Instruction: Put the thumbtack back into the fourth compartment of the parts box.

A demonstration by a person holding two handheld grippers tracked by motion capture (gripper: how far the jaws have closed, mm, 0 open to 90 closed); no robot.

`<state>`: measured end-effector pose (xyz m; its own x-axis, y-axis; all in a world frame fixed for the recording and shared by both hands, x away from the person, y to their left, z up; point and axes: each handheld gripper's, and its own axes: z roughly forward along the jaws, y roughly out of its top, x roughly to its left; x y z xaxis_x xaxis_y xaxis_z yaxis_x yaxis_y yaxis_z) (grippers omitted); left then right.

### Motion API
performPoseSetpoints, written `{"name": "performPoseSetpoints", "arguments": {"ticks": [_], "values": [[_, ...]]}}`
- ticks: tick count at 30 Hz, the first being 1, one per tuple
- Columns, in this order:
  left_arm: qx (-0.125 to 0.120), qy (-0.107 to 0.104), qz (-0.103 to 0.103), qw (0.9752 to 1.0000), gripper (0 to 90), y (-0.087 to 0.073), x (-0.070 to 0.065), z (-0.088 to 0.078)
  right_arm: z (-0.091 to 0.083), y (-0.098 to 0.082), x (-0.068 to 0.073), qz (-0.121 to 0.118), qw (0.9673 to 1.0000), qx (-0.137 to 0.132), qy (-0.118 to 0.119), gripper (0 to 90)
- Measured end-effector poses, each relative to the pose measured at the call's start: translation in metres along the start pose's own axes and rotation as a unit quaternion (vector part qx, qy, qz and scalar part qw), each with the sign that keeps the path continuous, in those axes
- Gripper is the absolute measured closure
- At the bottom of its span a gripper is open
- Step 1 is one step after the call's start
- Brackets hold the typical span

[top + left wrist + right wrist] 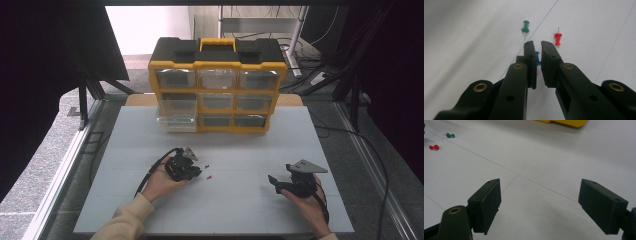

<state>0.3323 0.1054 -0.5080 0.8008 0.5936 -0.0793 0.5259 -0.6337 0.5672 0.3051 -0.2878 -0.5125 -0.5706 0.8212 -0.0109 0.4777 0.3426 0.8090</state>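
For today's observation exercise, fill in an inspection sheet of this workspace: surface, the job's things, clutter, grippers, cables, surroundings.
Surface: white table, thin seam lines, bare around the pins.
Job's things: blue push pin between the left gripper's jaws; green push pin and red push pin lying loose just beyond.
Clutter: nothing seen.
Grippers: left gripper shut on the blue pin; right gripper open, holding nothing.
Cables: black cable trailing from the left gripper.
Surroundings: yellow drawer organiser at the far edge, bottom-left drawer pulled out.
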Motion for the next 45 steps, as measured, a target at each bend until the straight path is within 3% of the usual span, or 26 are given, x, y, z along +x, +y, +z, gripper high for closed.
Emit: {"name": "performPoseSetpoints", "arguments": {"ticks": [4, 5, 6, 8, 9, 11, 13, 14, 16, 17, 19, 20, 21, 23, 26, 27, 28, 32, 39, 45], "values": [[-0.027, 0.0, -0.016, 0.9995, 82.8, -0.003, 0.002, -0.01, 0.0, 0.0, 0.0, 0.0, 1.0, 0.0, 0.0, 18.7], [-0.045, 0.0, -0.02, 0.9988, 82.7, -0.004, 0.003, -0.019, 0.0, 0.0, 0.0, 0.0, 1.0, 0.0, 0.0, 18.7], [-0.045, 0.0, -0.02, 0.9988, 82.7, -0.004, 0.003, -0.019, 0.0, 0.0, 0.0, 0.001, 1.0, 0.0, 0.001, 18.7], [-0.081, 0.006, -0.028, 0.9963, 82.7, -0.007, 0.004, -0.033, 0.0, 0.0, 0.0, 0.001, 1.0, 0.001, -0.002, 18.7], [-0.081, 0.006, -0.028, 0.9963, 82.7, -0.007, 0.004, -0.033, 0.0, 0.0, 0.0, 0.001, 1.0, 0.001, -0.002, 18.7], [-0.113, 0.009, -0.032, 0.993, 82.7, -0.011, 0.005, -0.047, 0.0, 0.0, -0.001, 0.003, 1.0, 0.0, -0.002, 18.7], [-0.121, 0.007, -0.036, 0.9919, 82.7, -0.013, 0.005, -0.05, 0.0, 0.0, 0.0, 0.003, 1.0, 0.0, -0.002, 18.7], [-0.135, 0.007, -0.037, 0.9902, 82.7, -0.016, 0.006, -0.056, 0.0, 0.0, 0.0, 0.002, 1.0, 0.0, -0.002, 18.7], [-0.14, 0.007, -0.037, 0.9895, 82.7, -0.016, 0.006, -0.059, 0.0, 0.0, 0.0, 0.002, 1.0, 0.0, 0.0, 18.7], [-0.152, 0.006, -0.04, 0.9876, 82.7, -0.017, 0.007, -0.064, 0.0, 0.0, 0.0, 0.002, 1.0, 0.0, -0.001, 18.7], [-0.157, 0.005, -0.041, 0.9867, 82.7, -0.017, 0.008, -0.067, 0.0, 0.0, 0.0, 0.002, 1.0, 0.0, -0.001, 18.7], [-0.168, 0.004, -0.044, 0.9847, 82.7, -0.017, 0.008, -0.072, 0.0, 0.0, 0.0, 0.002, 1.0, 0.001, -0.003, 18.7], [-0.168, 0.004, -0.044, 0.9847, 82.8, -0.017, 0.008, -0.072, 0.0, 0.0, 0.0, 0.002, 1.0, 0.0, -0.003, 18.7], [-0.186, 0.003, -0.046, 0.9815, 82.7, -0.016, 0.008, -0.08, 0.0, 0.0, 0.0, 0.002, 1.0, 0.0, -0.003, 18.7], [-0.196, 0.005, -0.045, 0.9796, 82.7, -0.015, 0.008, -0.085, 0.0, 0.0, 0.0, 0.003, 1.0, 0.0, -0.001, 18.7], [-0.201, 0.005, -0.045, 0.9786, 82.7, -0.014, 0.008, -0.087, 0.001, 0.0, 0.0, 0.003, 1.0, 0.0, -0.001, 18.7], [-0.215, 0.007, -0.048, 0.9753, 82.7, -0.012, 0.008, -0.092, 0.001, 0.0, 0.0, 0.003, 1.0, 0.0, 0.0, 18.7], [-0.225, 0.014, -0.05, 0.973, 82.8, -0.009, 0.006, -0.099, 0.001, 0.001, -0.001, 0.004, 1.0, -0.001, 0.002, 18.7], [-0.26, 0.007, -0.058, 0.9639, 82.8, 0.003, 0.011, -0.116, 0.0, 0.0, 0.0, 0.003, 1.0, 0.0, 0.005, 18.7], [-0.274, 0.007, -0.06, 0.9599, 82.8, 0.013, 0.015, -0.126, 0.0, 0.0, -0.001, 0.006, 1.0, -0.005, 0.004, 18.8]]}}
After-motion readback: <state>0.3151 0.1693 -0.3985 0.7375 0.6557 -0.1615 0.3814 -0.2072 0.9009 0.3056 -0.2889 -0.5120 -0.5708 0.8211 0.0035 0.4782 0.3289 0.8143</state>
